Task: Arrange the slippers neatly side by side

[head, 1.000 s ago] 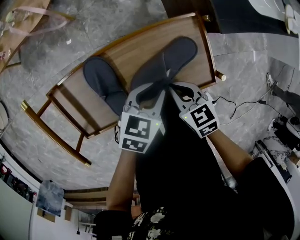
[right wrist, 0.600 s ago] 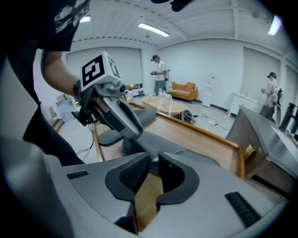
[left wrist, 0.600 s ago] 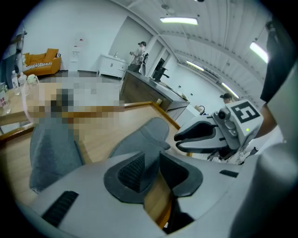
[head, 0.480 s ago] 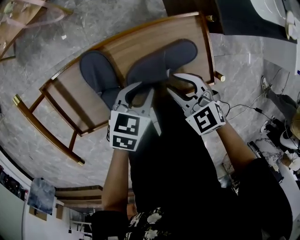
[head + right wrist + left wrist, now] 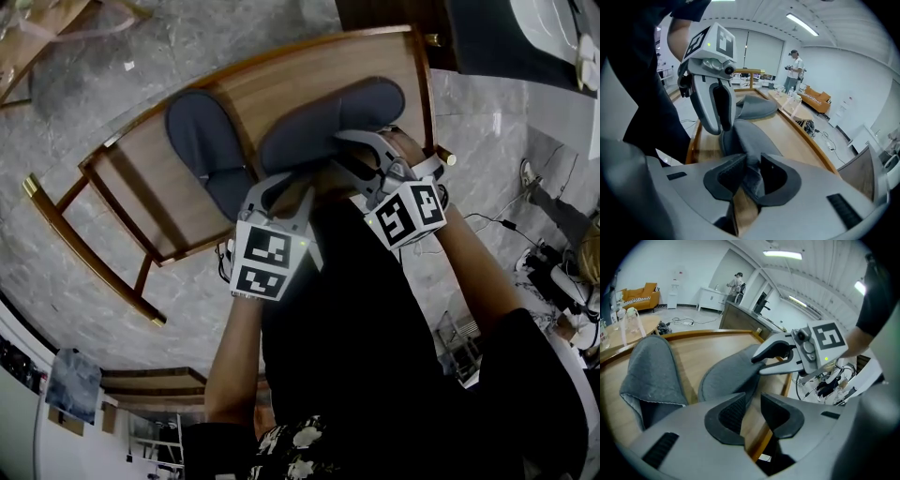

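Two dark grey slippers lie on a wooden table. One slipper is at the left. The other slipper lies slanted at the right, with both grippers at its near end. My right gripper comes in from the right, shut on that slipper's side edge, which fills the gap at the right gripper. My left gripper stands at the heel. In the left gripper view the left gripper is open; bare wood shows in the gap and the slipper reaches its left pad.
The table's near edge runs just under both grippers. Beyond it is grey stone floor with cables. Another wooden piece of furniture stands at the upper left. A person stands far off in the room.
My right gripper left the heel beside the left gripper, swung out, and came back onto the slipper's side edge. The right slipper now lies flatter across the table.
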